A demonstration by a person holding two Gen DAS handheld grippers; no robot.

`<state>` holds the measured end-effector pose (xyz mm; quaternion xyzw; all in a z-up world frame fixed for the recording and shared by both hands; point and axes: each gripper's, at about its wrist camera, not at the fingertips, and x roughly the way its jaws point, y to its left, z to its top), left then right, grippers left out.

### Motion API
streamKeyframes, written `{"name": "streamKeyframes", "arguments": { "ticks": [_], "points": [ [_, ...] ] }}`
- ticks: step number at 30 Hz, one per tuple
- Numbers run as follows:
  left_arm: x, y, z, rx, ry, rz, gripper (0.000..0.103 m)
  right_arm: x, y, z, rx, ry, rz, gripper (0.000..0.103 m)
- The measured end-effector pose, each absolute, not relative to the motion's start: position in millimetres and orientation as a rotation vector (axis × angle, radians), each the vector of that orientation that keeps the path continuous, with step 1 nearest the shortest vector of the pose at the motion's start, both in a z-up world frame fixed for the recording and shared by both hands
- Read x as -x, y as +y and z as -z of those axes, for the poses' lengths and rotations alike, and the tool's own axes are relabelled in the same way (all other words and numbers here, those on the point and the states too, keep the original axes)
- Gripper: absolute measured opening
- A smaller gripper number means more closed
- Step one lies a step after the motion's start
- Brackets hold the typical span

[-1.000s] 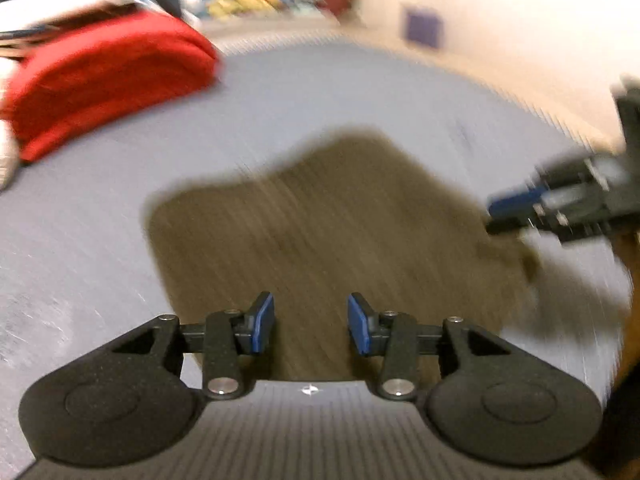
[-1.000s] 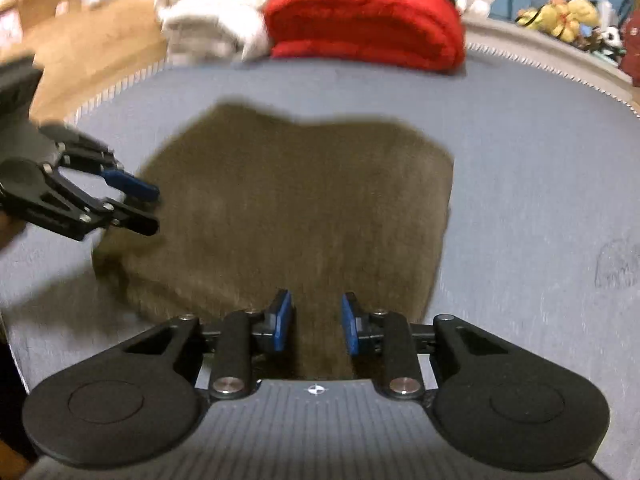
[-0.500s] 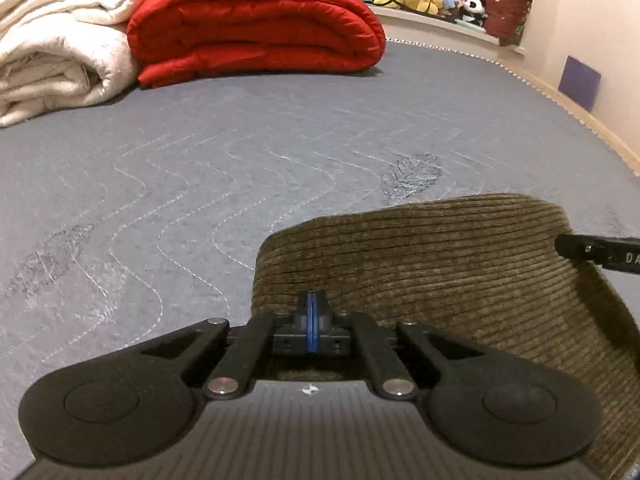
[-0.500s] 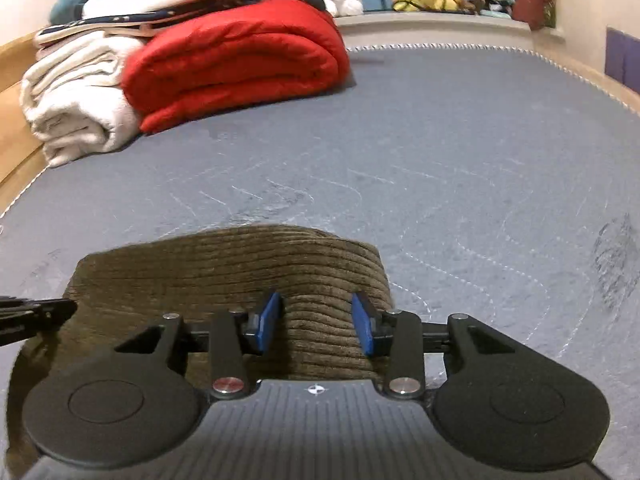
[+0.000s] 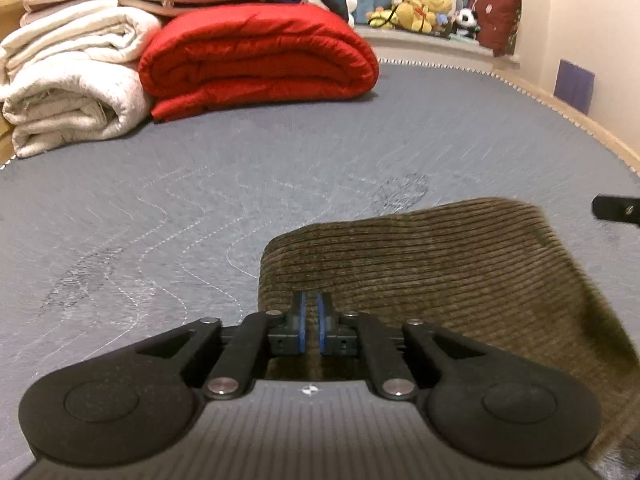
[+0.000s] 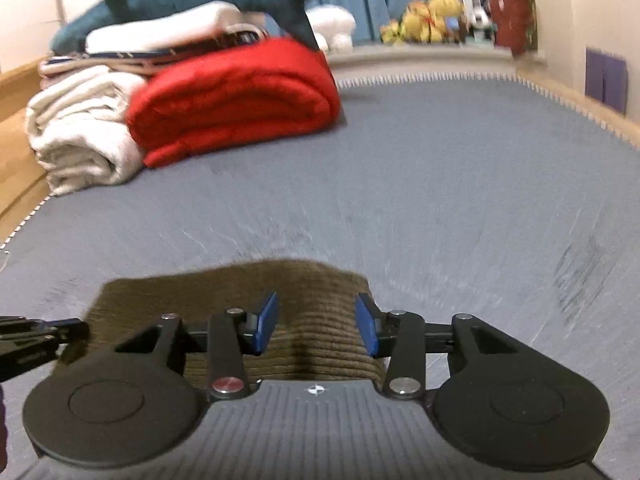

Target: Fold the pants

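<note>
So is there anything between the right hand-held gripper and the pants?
Nothing visible. The right hand-held gripper is open right over the near edge of the pants, with only corduroy between its blue pads. The left hand-held gripper sits farther along that edge.

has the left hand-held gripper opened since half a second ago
Yes, slightly. The left hand-held gripper was fully closed; now a thin gap shows between its pads, at the pants.

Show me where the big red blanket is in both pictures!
Left wrist view: the red blanket sits folded at the upper middle, right of the white blankets.
Right wrist view: the red blanket sits at the upper left, slightly blurred.
Shared landmark: the brown pants lie on the bed nearest each camera.
</note>
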<state>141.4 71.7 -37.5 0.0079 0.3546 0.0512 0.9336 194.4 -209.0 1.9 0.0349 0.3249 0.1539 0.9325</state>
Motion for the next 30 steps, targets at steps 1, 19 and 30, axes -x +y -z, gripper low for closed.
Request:
{"name": "streamKeyframes", "arguments": {
  "ticks": [1, 19, 30],
  "points": [
    [-134, 69, 32, -0.034, 0.71, -0.106, 0.03, -183, -210, -12, -0.061, 0.638, -0.322, 0.049],
    [13, 19, -12, 0.0, 0.657, -0.166, 0.103, -30, -224, -42, -0.151, 0.601, -0.347, 0.089],
    [-5, 30, 8, 0.067, 0.733, -0.165, 0.103, -32, -202, -16, 0.018, 0.632, -0.318, 0.098]
  ]
}}
